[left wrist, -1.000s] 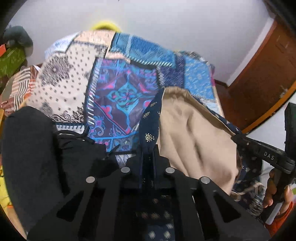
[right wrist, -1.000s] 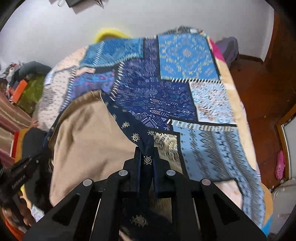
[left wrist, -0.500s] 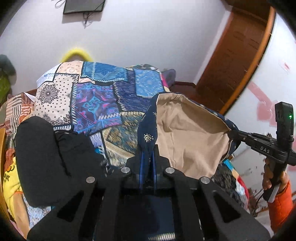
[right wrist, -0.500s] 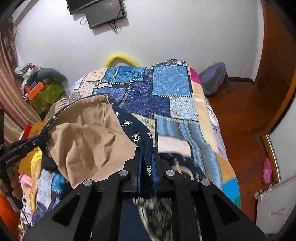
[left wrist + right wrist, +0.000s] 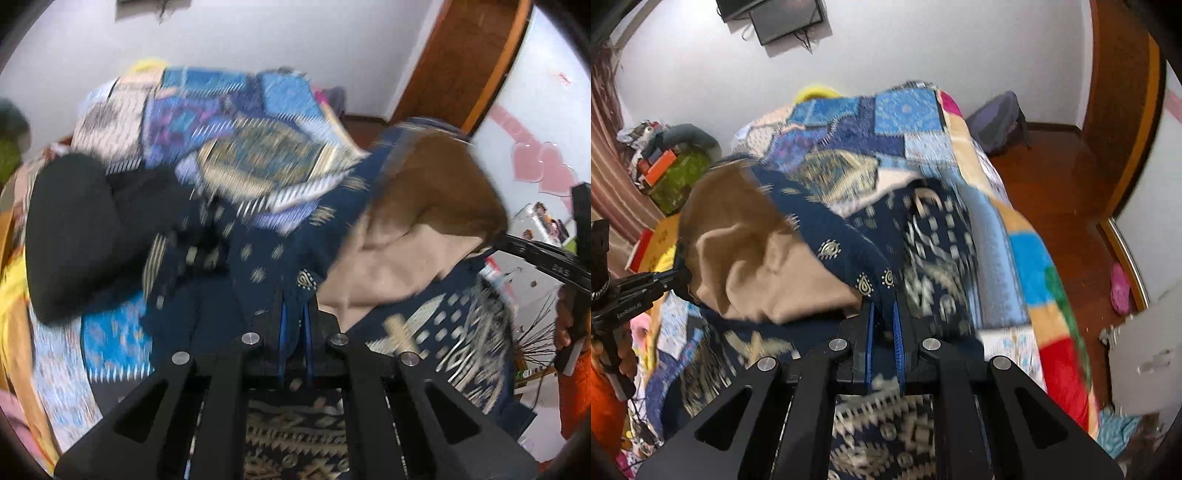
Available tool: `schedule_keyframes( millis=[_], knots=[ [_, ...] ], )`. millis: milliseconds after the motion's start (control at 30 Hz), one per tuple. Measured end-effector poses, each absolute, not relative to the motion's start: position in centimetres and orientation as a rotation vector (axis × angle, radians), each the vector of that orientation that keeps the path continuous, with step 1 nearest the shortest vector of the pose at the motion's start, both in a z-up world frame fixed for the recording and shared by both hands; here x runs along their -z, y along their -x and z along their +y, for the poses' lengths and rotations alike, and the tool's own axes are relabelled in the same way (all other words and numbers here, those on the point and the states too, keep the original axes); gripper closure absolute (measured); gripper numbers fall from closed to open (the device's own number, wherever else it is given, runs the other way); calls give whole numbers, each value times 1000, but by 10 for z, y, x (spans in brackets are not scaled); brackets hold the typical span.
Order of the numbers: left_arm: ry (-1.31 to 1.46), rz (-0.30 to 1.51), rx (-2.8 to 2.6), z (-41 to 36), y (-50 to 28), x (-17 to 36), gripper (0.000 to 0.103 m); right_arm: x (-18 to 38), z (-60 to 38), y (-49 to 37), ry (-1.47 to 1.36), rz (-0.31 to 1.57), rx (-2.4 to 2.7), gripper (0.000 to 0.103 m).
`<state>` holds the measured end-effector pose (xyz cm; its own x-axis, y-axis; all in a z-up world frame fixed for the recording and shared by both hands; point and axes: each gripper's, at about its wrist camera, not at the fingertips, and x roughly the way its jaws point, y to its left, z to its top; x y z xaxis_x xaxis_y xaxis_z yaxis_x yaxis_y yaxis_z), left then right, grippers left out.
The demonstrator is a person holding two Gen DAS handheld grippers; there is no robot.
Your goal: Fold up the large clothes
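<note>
Left wrist view: our left gripper (image 5: 295, 310) is clamped on the hem of the navy printed garment (image 5: 266, 258), blue pads pinching the fabric right at the tips. The garment's tan lining (image 5: 417, 229) faces us and sags in a pocket between both grips; its printed lower part drapes down on the right. The right gripper (image 5: 532, 254) shows at the right edge, its black fingers meeting the far hem, with the right hand (image 5: 565, 325) on the handle below. Behind the garment, the patchwork bedspread (image 5: 229, 122) covers the bed, and a black garment (image 5: 77, 225) lies in a heap on its left side. Heavy blur everywhere. Right wrist view: our right gripper (image 5: 884, 310) is clamped on the same navy hem, fabric wedged between the pads. Tan lining (image 5: 738, 236) spreads to the left, up to the left gripper (image 5: 679, 277) pinching the opposite end. The garment hangs over the bedspread's (image 5: 908, 110) near part, partly resting on it. A wall-mounted screen (image 5: 786, 18) sits up top, wooden floor (image 5: 1052, 184) to the right.
</note>
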<state>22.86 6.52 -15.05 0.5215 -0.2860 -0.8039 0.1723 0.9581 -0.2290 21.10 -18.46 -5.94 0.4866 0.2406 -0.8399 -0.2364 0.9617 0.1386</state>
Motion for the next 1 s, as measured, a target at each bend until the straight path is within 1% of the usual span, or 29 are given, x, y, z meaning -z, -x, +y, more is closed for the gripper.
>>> schedule_keyframes(
  millis=[133, 300, 400, 467, 533, 667, 733, 800, 833, 867, 967, 1000],
  knots=[
    [138, 1053, 250, 78, -220, 179, 96, 77, -195, -202, -15, 1058, -267, 95],
    [108, 1062, 222, 80, -207, 188, 94, 89, -204, -197, 3, 1076, -217, 95],
    [61, 1047, 213, 78, -197, 180, 88, 84, -209, -195, -9, 1067, -211, 95],
    [33, 1026, 203, 78, -192, 170, 81, 75, -211, -191, -10, 1047, -208, 95],
    [20, 995, 190, 80, -186, 158, 68, 64, -212, -190, -9, 1019, -210, 95],
    [33, 929, 160, 90, -183, 133, 59, 37, -209, -192, -19, 961, -242, 94],
    [51, 896, 142, 95, -188, 122, 51, 28, -204, -193, -16, 938, -264, 90],
    [67, 856, 132, 99, -196, 109, 50, 20, -196, -199, -14, 918, -287, 77],
    [72, 845, 128, 99, -202, 104, 49, 16, -192, -202, -17, 907, -299, 74],
    [76, 837, 126, 98, -207, 101, 48, 15, -189, -205, -20, 900, -305, 68],
    [100, 821, 148, 93, -227, 93, 44, 12, -177, -216, -26, 888, -335, 57],
    [106, 821, 154, 90, -234, 92, 41, 12, -171, -222, -26, 886, -346, 53]
  ],
)
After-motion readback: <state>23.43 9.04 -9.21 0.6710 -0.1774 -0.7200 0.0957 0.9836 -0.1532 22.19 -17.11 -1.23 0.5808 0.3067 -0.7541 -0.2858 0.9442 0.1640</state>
